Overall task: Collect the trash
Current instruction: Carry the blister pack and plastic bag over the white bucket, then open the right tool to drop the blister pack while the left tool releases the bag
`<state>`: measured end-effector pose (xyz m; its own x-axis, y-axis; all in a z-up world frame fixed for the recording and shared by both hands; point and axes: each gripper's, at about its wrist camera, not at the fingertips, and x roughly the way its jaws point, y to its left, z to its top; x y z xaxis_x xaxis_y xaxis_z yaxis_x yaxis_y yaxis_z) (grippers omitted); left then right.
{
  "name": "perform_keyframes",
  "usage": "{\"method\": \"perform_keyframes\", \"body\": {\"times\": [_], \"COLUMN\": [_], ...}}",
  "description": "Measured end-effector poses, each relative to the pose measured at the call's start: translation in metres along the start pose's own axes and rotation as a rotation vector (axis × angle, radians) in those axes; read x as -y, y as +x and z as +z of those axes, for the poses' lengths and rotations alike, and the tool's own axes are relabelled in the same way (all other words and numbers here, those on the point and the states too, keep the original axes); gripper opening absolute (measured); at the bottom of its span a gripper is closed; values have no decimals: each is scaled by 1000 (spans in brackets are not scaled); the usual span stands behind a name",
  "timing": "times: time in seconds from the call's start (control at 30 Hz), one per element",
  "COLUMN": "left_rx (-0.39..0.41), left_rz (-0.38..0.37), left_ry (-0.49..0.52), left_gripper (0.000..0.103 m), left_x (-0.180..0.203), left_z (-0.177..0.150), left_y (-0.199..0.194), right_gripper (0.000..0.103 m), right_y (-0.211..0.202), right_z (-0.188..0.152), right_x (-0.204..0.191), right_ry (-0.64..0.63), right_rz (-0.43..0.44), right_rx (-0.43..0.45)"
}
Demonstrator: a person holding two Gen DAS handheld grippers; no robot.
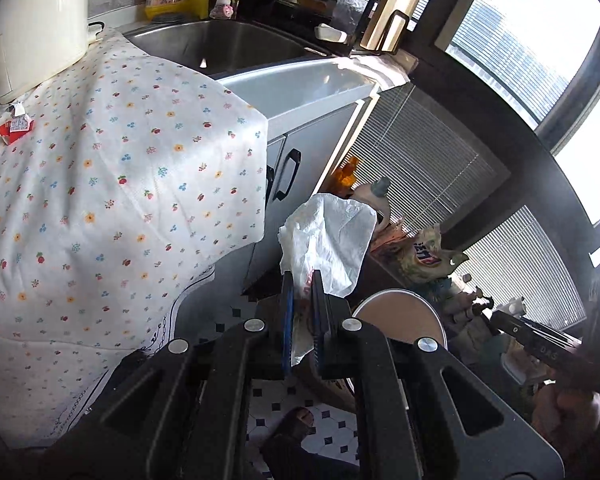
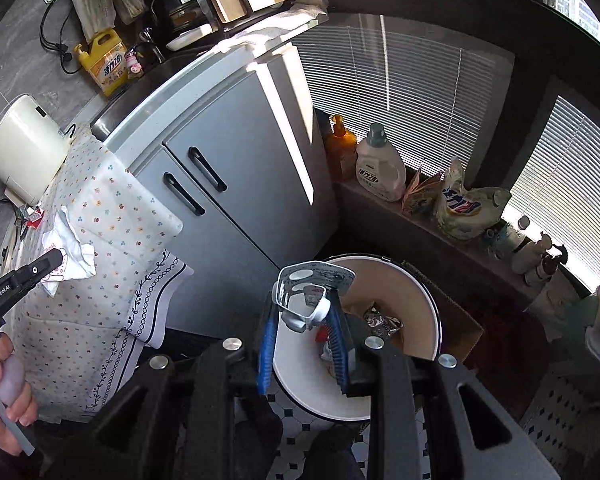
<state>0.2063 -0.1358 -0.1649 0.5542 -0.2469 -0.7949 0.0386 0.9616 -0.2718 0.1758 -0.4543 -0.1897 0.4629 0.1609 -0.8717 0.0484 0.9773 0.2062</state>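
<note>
Right tongs (image 2: 306, 320) gripping crumpled blister pack (image 2: 314, 292) | bin (image 2: 420, 300) beneath, 1 o'clock | left tongs (image 1: 302, 292) pinching tissue (image 1: 328, 240), farther off

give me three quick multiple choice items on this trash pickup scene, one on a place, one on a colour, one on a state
1. Where is the trash bin?
A. on the floor below the right gripper
B. in the sink
C. on the floral cloth

2. What colour is the dish soap jug by the sink?
A. blue
B. yellow
C. red

3. What is the left gripper doing?
A. hanging open and empty
B. gripping a bottle
C. clamped on a crumpled white tissue

Answers: 1 A, the round bin sits on the tiled floor under the fingers. 2 B, its body is yellow. 3 C, tissue sticks out between the closed jaws.
</note>
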Motion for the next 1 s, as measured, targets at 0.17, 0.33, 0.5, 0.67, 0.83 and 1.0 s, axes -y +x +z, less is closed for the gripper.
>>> {"method": "perform_keyframes", "body": {"times": [0.17,0.33,0.5,0.67,0.83,1.0], "left_rx": [-35,-67,-114,-175,-240,-284], "left_rz": [-36,-61,-95,-149,-215,-242], "left_ry": [70,120,164,224,280,328], "left_gripper": [9,9,9,9,9,9], "left_x": [35,60,82,114,145,168], "left_z": [-9,-14,-19,-29,-40,-55], "left_y": [9,18,33,53,72,93], "right_gripper": [52,53,54,55,57,57], "right_y": [-6,-10,-20,-33,-50,-61], "right_z": [-3,-11,-22,-35,-46,-55], "right_x": [13,31,55,81,101,114], "right_ry": [32,77,129,195,241,272], "right_rz": [14,14,-8,-42,-71,-103], "right_rx": [30,36,44,60,86,98]}}
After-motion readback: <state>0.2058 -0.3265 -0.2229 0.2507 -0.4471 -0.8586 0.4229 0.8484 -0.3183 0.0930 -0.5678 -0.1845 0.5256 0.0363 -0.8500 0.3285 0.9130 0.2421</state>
